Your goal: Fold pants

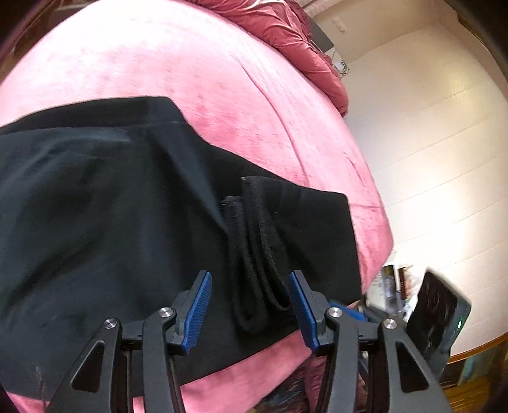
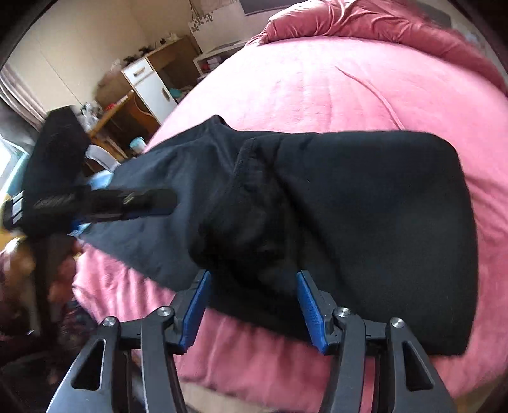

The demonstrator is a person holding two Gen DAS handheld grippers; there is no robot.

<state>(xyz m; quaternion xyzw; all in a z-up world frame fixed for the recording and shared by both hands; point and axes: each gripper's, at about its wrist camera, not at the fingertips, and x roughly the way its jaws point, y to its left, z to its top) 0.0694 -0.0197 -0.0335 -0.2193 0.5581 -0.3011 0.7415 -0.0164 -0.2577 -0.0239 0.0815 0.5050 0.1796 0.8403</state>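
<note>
Black pants (image 1: 127, 206) lie partly folded on a pink bed (image 1: 190, 70). In the left wrist view my left gripper (image 1: 250, 279) is open above the near edge of the pants, with layered hem edges (image 1: 254, 254) between its blue pads. In the right wrist view the pants (image 2: 365, 222) form a thick folded bundle. My right gripper (image 2: 252, 278) is open over the bundle's near edge. The left gripper (image 2: 104, 203) also shows at the left of that view, over the pants, held by a hand.
A crumpled dark pink duvet (image 2: 365, 22) lies at the far end of the bed. A cream wall (image 1: 428, 143) is on the right of the left wrist view. A white cabinet (image 2: 149, 85) and wooden shelves stand beyond the bed's left side.
</note>
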